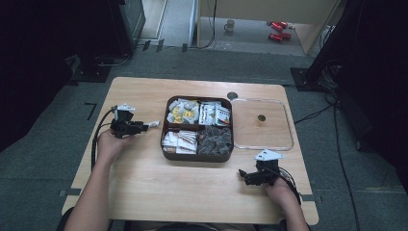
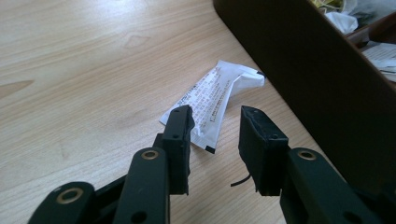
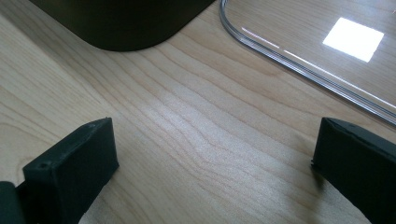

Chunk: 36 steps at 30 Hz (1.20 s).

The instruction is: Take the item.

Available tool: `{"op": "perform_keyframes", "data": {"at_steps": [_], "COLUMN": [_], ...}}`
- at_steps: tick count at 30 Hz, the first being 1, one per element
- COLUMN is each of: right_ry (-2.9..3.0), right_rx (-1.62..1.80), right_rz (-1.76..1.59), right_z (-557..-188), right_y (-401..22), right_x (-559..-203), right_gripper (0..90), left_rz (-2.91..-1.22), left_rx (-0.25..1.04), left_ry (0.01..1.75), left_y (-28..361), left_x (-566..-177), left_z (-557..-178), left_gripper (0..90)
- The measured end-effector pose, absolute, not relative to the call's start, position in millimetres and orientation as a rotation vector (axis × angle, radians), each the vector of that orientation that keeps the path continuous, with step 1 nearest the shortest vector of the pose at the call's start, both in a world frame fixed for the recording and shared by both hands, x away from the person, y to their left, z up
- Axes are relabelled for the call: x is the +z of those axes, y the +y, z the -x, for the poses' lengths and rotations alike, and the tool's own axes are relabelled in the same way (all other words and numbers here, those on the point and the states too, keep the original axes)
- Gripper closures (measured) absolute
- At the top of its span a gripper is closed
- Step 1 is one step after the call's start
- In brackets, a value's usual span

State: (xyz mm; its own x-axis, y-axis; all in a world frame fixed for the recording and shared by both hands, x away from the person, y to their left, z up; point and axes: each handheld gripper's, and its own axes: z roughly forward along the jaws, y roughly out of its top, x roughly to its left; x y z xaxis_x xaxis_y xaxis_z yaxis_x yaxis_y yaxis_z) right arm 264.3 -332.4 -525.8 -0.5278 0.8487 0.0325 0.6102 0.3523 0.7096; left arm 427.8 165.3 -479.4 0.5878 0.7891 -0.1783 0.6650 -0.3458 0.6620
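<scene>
One white packet [image 2: 212,105] lies on the table [image 1: 144,183] beside the brown tray [image 1: 197,156]. Left gripper [image 2: 215,123] is released above it; right gripper [image 3: 212,154] gapes wide, holding nothing.

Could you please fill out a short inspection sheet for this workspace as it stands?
Surface: wooden table, bare in front.
Job's things: white sachet lying on the table beside the brown tray; tray's four compartments hold packets.
Clutter: clear lid right of the tray.
Grippers: left gripper open, sachet between the jaws, unpressed; right gripper open, nothing between them.
Cables: black cable loops from the left gripper.
Surroundings: mug on the floor behind.
</scene>
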Motion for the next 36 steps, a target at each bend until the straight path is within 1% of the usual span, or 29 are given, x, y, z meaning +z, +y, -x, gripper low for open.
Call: {"op": "perform_keyframes", "data": {"at_steps": [9, 22, 28, 36], "right_ry": [2.279, 2.279, 2.281, 2.281], "right_rx": [0.974, 0.974, 0.974, 0.975], "right_rz": [-1.286, -1.287, -1.284, -1.284], "right_z": [-264, -264, -265, -265], "right_y": [-332, -332, -333, -333], "right_x": [-526, -526, -526, -526], "right_gripper": [0.0, 0.0, 0.0, 0.0], "left_rz": [-2.072, -2.046, -2.038, -2.052], "left_rx": [0.238, 0.256, 0.287, 0.304], "left_ry": [1.150, 1.164, 1.155, 1.185], "left_y": [178, 193, 202, 211], "left_x": [-478, -480, -483, -489], "left_z": [-420, -411, -405, -404], "left_gripper": [58.3, 48.8, 46.9, 43.9]}}
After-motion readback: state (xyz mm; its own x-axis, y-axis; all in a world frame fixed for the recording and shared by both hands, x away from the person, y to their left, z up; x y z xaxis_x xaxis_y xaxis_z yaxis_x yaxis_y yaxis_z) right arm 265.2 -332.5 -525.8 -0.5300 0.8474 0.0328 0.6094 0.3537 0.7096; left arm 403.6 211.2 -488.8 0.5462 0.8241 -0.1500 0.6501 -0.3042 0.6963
